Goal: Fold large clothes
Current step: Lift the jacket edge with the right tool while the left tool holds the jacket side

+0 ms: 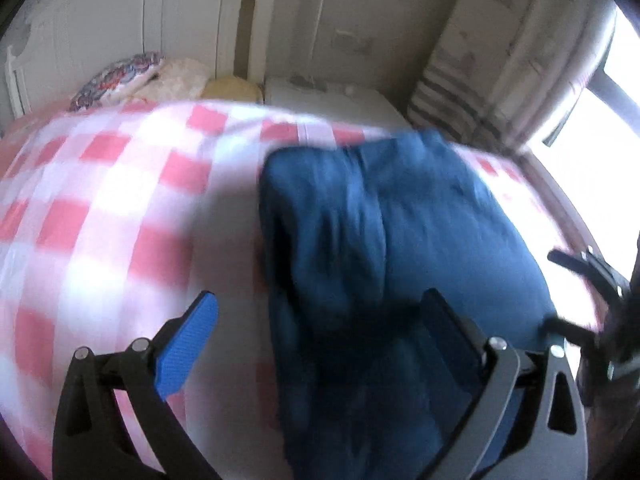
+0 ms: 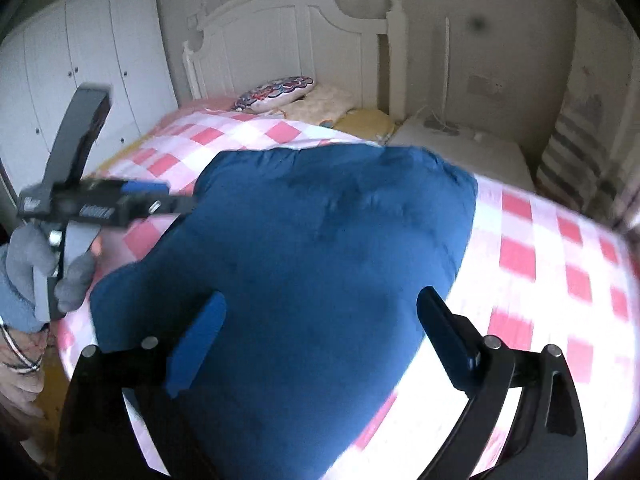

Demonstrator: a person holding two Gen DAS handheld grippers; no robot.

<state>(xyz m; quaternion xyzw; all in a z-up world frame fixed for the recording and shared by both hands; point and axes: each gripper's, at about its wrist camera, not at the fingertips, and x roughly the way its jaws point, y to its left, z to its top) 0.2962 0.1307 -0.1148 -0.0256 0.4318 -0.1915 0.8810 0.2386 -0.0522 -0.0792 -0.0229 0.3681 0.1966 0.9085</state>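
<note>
The left gripper [image 1: 320,344] is hovering with its fingers spread wide and nothing between them, its blue-padded left finger [image 1: 186,350] hanging over the pink-and-white checked bedspread [image 1: 100,200] while the other finger is sitting above the blue garment [image 1: 400,232]; so in the left wrist view the cloth is lying straight ahead and slightly to the right, its long axis running away from the tongs toward the head of the bed, a lengthwise crease showing down its middle. The right gripper [image 1: 592,292] is peeking in at the right edge, beside the garment's near right side. In the right wrist view the right gripper [image 2: 320,344] is likewise standing apart, empty, centred over the near end of the blue garment [image 2: 320,240], which is spreading out ahead as a thick, soft, already-doubled bundle on the bedspread [image 2: 560,260]. The left gripper [image 2: 176,204] is reaching in at the cloth's far left edge, and both seem about equally near, one to each side
</note>
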